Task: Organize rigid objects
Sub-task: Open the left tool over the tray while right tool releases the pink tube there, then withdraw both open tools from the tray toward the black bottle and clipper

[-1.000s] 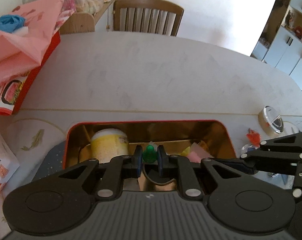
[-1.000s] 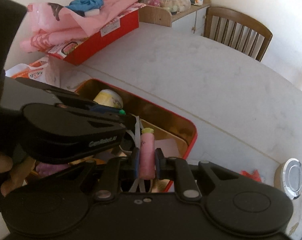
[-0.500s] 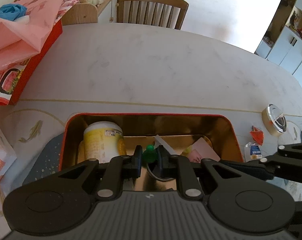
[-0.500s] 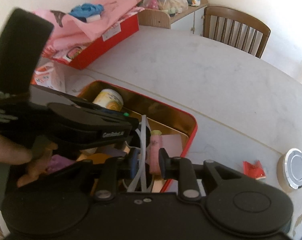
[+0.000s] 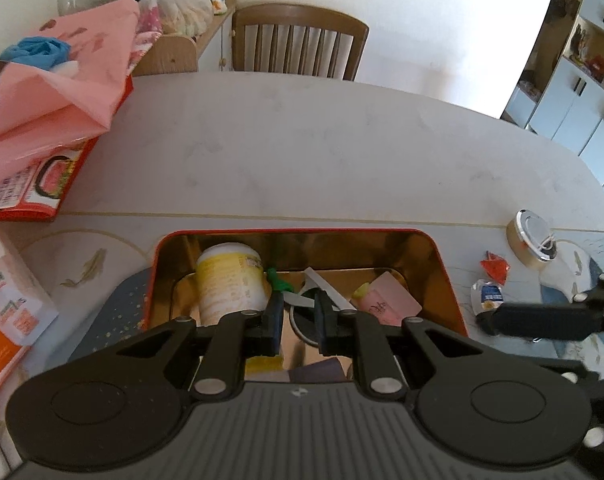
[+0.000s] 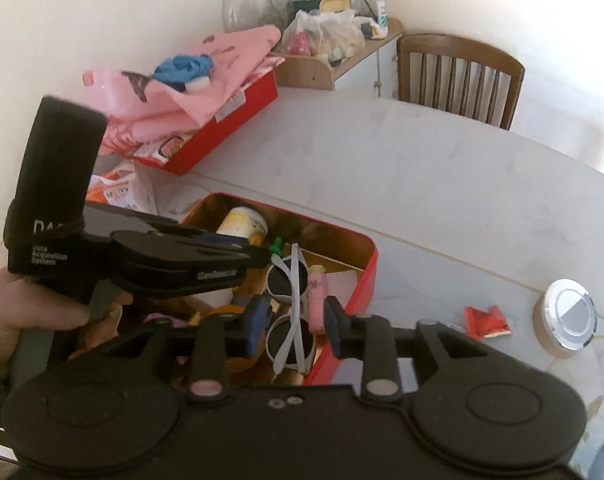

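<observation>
– Two grippers over the red tin [image 6: 366, 280]: where's the pink tube [image 6: 316, 290]?

– Dropped inside, beside the sunglasses [image 6: 279, 280]. Your right gripper [image 6: 295, 312] is opening, clear of it. Your left gripper [image 5: 297, 312] sits closed on nothing I can see. Next, probably reach right for the red packet [image 6: 486, 320].

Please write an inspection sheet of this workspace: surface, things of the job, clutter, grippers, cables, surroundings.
Surface: pale marbled table, far half bare.
Job's things: red rectangular tin with gold inside holds a yellow-labelled plastic jar, white-framed sunglasses, a pink tube and a small green piece.
Clutter: round silver-lidded can, red wrapper, pink plastic bag on a red box.
Grippers: left gripper shut over the tin, green piece at its tip, grip unclear; right gripper opening, pink tube between the jaws, not pressed.
Cables: nothing seen.
Surroundings: wooden chair, white cupboards.
</observation>
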`<action>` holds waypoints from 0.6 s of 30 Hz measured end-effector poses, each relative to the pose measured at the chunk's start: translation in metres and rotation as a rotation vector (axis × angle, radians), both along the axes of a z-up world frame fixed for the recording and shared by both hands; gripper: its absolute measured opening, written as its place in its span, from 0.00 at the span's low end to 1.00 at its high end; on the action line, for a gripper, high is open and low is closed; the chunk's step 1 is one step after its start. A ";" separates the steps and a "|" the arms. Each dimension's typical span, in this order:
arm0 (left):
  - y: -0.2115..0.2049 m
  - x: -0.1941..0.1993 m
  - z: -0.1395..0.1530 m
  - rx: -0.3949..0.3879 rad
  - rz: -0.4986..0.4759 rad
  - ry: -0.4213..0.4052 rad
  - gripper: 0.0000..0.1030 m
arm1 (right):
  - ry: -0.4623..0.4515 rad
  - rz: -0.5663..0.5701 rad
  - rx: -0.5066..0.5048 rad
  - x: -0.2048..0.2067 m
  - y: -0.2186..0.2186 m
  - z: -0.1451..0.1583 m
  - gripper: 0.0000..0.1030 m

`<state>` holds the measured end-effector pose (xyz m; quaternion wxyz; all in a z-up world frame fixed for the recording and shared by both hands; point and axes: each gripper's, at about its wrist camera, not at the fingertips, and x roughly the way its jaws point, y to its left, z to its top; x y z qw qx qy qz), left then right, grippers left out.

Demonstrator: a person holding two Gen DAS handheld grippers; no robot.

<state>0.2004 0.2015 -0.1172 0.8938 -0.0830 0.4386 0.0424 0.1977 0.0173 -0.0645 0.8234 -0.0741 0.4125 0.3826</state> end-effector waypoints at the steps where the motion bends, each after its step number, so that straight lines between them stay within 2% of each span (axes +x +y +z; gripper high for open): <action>1: 0.000 -0.004 0.003 -0.007 0.001 -0.006 0.15 | -0.007 -0.002 0.007 -0.003 -0.004 0.004 0.37; 6: -0.002 -0.021 0.013 -0.021 0.003 -0.030 0.15 | -0.032 -0.019 0.034 -0.013 -0.023 0.018 0.45; 14: -0.015 -0.044 0.027 -0.017 -0.013 -0.071 0.16 | -0.069 -0.046 0.060 -0.029 -0.055 0.032 0.52; 18: -0.027 -0.052 0.033 -0.017 -0.024 -0.091 0.20 | -0.080 -0.055 0.072 -0.036 -0.069 0.036 0.58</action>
